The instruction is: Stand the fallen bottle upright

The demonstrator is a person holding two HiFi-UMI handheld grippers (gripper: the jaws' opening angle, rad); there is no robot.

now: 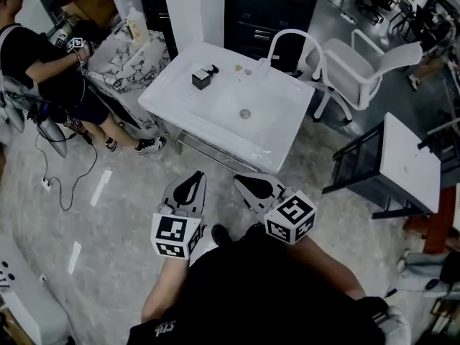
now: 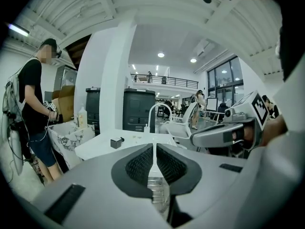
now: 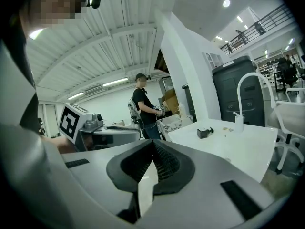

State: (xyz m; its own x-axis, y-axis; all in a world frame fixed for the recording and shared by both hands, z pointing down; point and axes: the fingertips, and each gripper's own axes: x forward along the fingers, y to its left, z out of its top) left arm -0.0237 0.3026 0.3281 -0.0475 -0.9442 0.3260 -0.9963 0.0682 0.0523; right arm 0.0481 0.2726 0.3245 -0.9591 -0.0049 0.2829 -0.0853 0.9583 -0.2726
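sink unit (image 1: 172, 92): a white top with a shallow basin, standing ahead of the person across a stretch of pale floor, well apart from both claws.
chair (image 1: 359, 70): white, behind the far right corner of the sink unit.
bystander (image 1: 43, 63): a person in a black shirt at the far left, busy at another bench and no part of this job.
tap (image 1: 293, 31): a tall white arch at the back edge of the sink unit.
left claw (image 1: 194, 176): jaws pressed together with nothing between them. It is held low in front of the person's body and points toward the sink unit.
right claw (image 1: 246, 182): jaws likewise closed and empty. It sits just beside the left claw and aims the same way.
white bottle (image 1: 263, 66): small and upright at the foot of the tap, so it seems to need nothing done.
dark object (image 1: 204, 76): a small blocky thing with a stub sticking out sideways. It lies on the flat top left of the basin, toward the back. It is most likely the fallen bottle, though too small to be sure.
done: nothing yet as far as can be seen. The dark object is lying down and neither claw touches it.
left: come up to the sink unit, open one claw, take the dark object, tip it onto its base and let go.
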